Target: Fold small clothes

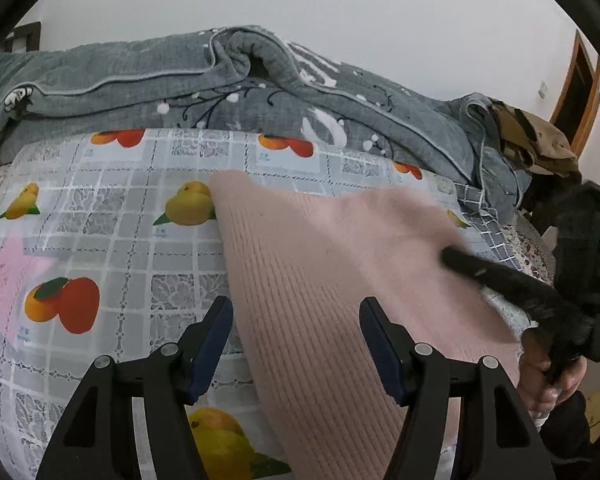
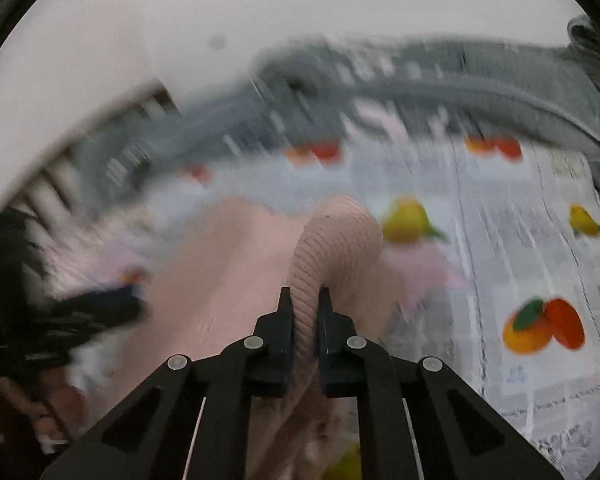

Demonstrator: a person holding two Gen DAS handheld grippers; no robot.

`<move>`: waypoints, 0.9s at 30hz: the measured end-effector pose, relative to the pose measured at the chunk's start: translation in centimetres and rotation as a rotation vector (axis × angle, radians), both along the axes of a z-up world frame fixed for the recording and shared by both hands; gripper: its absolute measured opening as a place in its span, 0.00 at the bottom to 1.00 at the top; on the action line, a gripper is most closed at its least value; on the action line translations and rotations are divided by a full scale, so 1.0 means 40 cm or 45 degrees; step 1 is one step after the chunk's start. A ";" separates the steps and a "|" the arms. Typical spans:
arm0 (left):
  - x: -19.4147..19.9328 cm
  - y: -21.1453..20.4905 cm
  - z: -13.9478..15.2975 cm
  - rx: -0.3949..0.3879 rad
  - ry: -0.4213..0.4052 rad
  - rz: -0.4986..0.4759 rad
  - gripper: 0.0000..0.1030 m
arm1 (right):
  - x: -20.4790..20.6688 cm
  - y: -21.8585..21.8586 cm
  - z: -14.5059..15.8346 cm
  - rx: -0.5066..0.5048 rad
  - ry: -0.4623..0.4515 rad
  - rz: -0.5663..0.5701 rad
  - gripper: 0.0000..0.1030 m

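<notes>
One pink ribbed garment [image 1: 340, 280] lies on one fruit-printed cloth [image 1: 112, 248], and one grey quilt [image 1: 220, 84] is heaped behind it. Two grippers show: the left gripper [image 1: 296, 320] and the right gripper [image 2: 305, 312]. On the cloth, the left wrist view shows about nine fruit prints, and one pile of dark clothes [image 1: 540, 148] sits at the far right.

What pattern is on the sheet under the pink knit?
A grey-white grid with oranges and yellow fruit on the sheet beneath the knit; clearest in the left wrist view.
</notes>
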State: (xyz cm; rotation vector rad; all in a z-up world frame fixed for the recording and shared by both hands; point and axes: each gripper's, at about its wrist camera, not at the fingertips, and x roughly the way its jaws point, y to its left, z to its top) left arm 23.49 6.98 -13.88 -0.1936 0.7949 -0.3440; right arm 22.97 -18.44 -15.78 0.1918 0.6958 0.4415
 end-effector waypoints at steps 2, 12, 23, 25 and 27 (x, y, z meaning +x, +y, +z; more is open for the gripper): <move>0.006 -0.005 0.004 0.010 -0.015 -0.012 0.62 | 0.036 -0.016 -0.058 -0.051 0.146 -0.077 0.10; 0.152 -0.067 0.024 0.000 -0.061 -0.111 0.61 | 0.082 -0.008 0.010 -0.232 0.064 -0.141 0.36; 0.305 -0.087 -0.086 0.099 0.101 -0.123 0.49 | 0.220 0.013 -0.117 -0.299 0.285 -0.085 0.22; 0.302 -0.091 -0.086 0.122 0.089 -0.119 0.49 | 0.223 0.021 -0.117 -0.335 0.276 -0.090 0.22; 0.289 -0.092 -0.075 0.137 0.076 -0.114 0.49 | 0.216 0.023 -0.104 -0.361 0.266 -0.087 0.22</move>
